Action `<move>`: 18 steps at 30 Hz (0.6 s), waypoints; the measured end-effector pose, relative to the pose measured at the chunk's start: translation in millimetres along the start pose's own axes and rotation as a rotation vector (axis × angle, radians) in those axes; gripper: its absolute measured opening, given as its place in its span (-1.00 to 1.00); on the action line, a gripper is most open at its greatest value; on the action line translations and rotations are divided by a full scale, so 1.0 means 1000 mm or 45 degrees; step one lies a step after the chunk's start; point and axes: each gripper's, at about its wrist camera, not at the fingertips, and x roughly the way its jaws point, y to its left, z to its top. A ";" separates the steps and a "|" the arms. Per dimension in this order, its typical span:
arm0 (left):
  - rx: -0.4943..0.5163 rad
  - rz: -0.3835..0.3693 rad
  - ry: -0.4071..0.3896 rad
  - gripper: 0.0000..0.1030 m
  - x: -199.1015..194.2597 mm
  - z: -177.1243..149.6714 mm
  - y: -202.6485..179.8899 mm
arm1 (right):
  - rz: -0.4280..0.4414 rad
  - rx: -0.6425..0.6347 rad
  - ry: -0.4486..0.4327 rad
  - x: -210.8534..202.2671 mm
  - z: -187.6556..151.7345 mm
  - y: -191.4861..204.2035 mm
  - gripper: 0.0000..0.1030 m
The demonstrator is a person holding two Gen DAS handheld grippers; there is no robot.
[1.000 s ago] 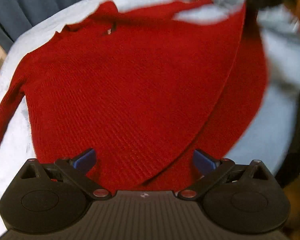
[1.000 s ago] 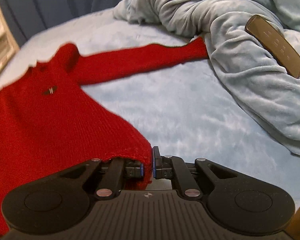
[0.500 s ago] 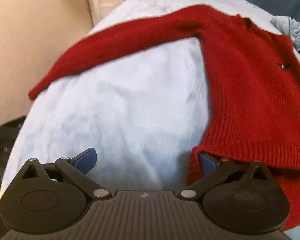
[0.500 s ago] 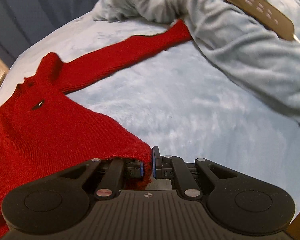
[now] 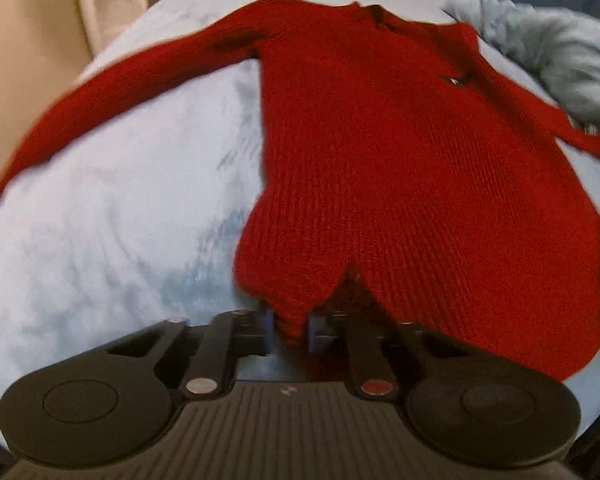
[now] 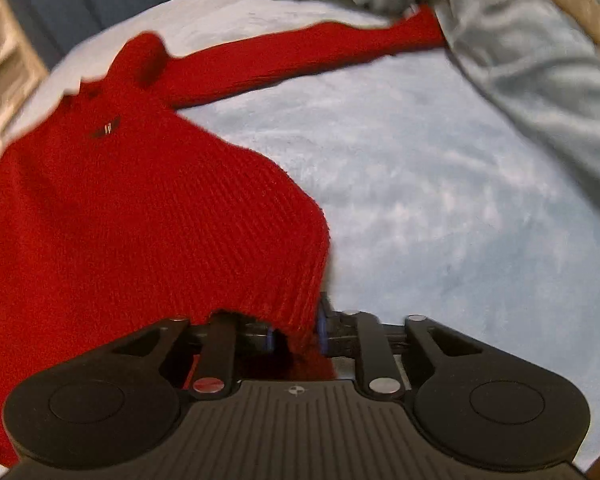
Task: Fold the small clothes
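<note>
the red sweater point(image 5: 400, 168) lay front up on the pale blue bed cover point(image 5: 112, 216), its body spread flat and both sleeves thrown out to the sides, one sleeve point(image 6: 300, 56) reaching as far as the crumpled grey blanket point(image 6: 520, 52) at the head of the bed. it was laid open like that, most likely, so the shape could be squared before any fold was made.

the left gripper point(image 5: 289, 328) was pinched narrow on a bunched bit of the sweater's bottom edge, at the left corner of the hem. the right gripper point(image 6: 296, 334) was likewise clamped on the ribbed hem at the opposite corner. holding both lower corners at once seemed meant to pull the knit taut and flat, or to carry the hem up toward the collar point(image 5: 374, 12) for a first fold; which of the two i could not tell.

the knit looked thick and stretchy, so it could sag between the two grips.
</note>
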 end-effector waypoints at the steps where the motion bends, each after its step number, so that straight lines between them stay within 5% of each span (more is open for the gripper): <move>1: 0.034 0.020 -0.020 -0.74 -0.010 0.004 0.000 | -0.012 -0.032 -0.011 -0.001 -0.001 0.003 -0.84; 5: 0.090 0.029 -0.163 -0.88 -0.077 0.025 0.027 | -0.038 -0.096 -0.111 -0.046 0.011 0.003 -0.85; 10: 0.137 0.200 -0.334 -0.95 -0.154 0.016 0.065 | 0.073 -0.244 -0.258 -0.154 0.018 0.009 -0.86; 13: 0.132 0.245 -0.238 -0.95 -0.134 -0.018 0.083 | 0.066 -0.268 -0.215 -0.178 -0.010 0.012 -0.86; 18: 0.174 0.261 0.004 -0.95 -0.072 -0.074 0.075 | -0.059 -0.277 0.113 -0.110 -0.077 0.012 -0.86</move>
